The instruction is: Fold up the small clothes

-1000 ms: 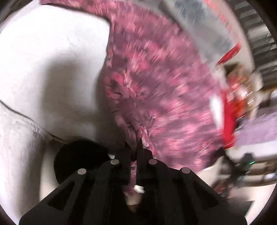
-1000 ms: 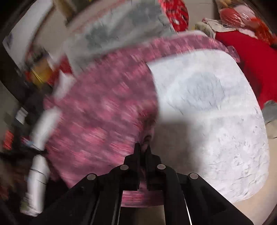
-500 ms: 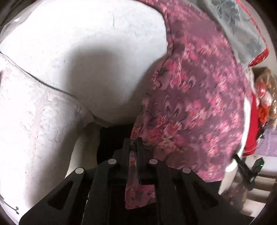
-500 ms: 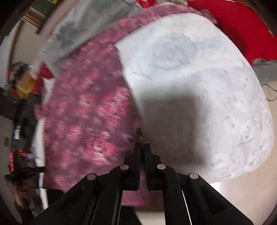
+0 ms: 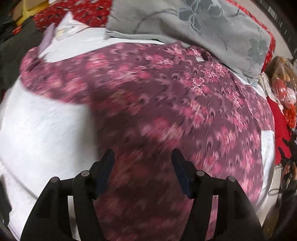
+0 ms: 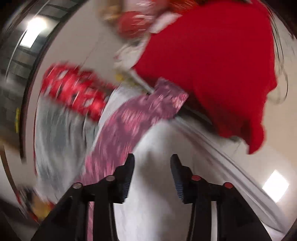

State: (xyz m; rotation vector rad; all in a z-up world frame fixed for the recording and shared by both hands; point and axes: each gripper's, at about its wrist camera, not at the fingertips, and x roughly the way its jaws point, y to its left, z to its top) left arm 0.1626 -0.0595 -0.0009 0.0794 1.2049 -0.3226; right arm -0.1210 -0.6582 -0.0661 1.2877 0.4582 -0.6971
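A purple garment with a pink flower print (image 5: 167,103) lies spread flat on the white bed sheet (image 5: 40,129). Its neck opening points to the far right, near a grey quilt. My left gripper (image 5: 142,157) is open and empty just above the garment's near part. In the blurred right wrist view one sleeve of the garment (image 6: 141,111) stretches away to the upper right over the white sheet (image 6: 154,185). My right gripper (image 6: 152,161) is open and empty above the sheet, beside the garment's edge.
A grey flowered quilt (image 5: 194,24) lies folded at the back of the bed, over a red patterned cover (image 5: 74,11). A red cloth (image 6: 213,64) and wrapped toys (image 5: 284,87) lie off the bed's right side. Floor and cables show beyond.
Both grippers were shut on the garment's edges and have opened and let go. The garment now lies flat on the sheet. Both grippers have pulled back and turned.
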